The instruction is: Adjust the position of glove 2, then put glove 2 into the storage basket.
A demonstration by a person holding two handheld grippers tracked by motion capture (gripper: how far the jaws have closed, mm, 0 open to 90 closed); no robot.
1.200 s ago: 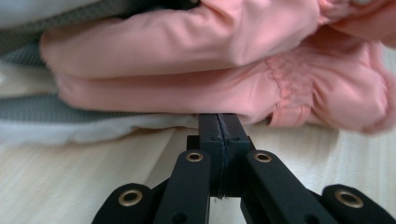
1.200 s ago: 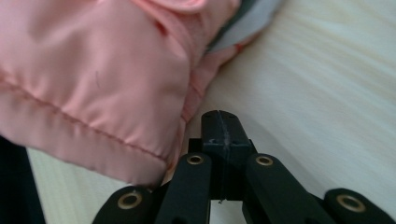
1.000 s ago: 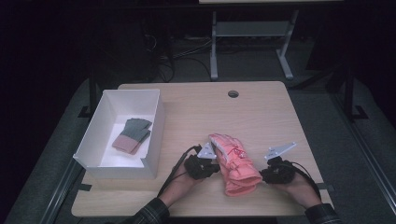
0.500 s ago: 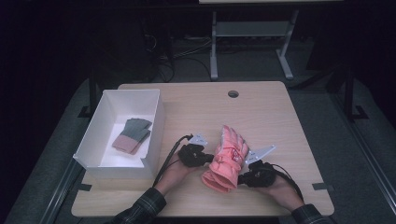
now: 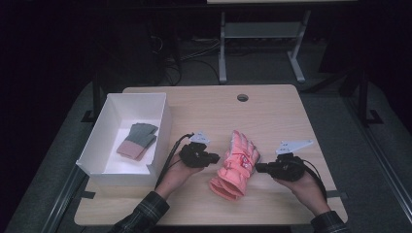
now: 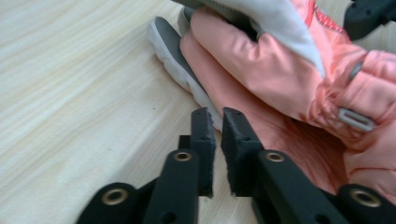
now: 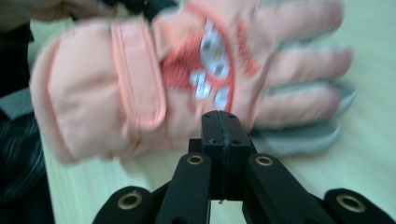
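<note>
Both grippers backed off the glove (image 5: 236, 164) — left jaws just parted, right closed, empty.

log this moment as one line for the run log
pink glove flat on table | left claw slightly open, empty | right claw shut, empty | white box left
</note>
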